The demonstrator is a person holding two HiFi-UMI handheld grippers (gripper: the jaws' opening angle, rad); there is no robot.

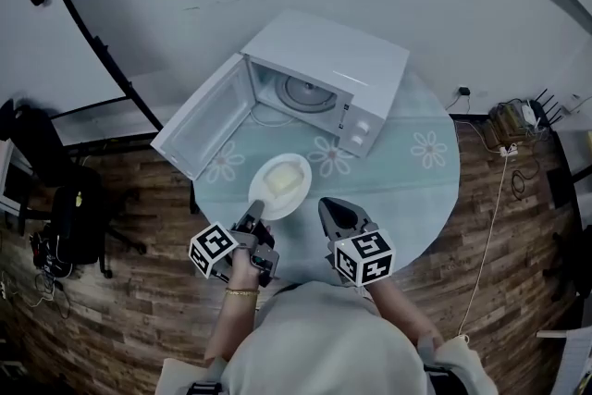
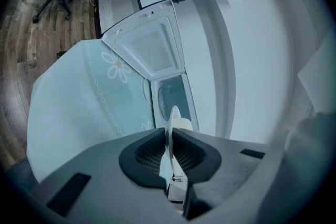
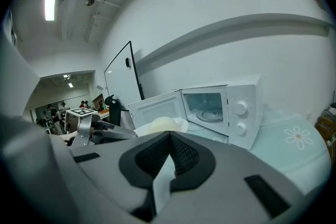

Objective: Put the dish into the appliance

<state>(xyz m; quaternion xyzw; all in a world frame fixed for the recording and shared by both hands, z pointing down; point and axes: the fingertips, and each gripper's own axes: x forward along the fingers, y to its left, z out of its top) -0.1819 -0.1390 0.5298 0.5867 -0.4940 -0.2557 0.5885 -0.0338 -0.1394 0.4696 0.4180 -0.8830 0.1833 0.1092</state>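
My left hand-held gripper [image 1: 252, 219] clamps the near rim of the plate [image 1: 280, 183]. The open microwave [image 1: 342, 60] lies straight ahead, just beyond the plate. My right hand-held gripper [image 1: 335, 213] is closed on nothing.

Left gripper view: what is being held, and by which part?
The dish, pinched by its near rim between the left gripper's fingers.

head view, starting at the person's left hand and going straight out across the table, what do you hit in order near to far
left gripper, shut on the plate's near rim → plate with pale food on it → microwave, door swung open
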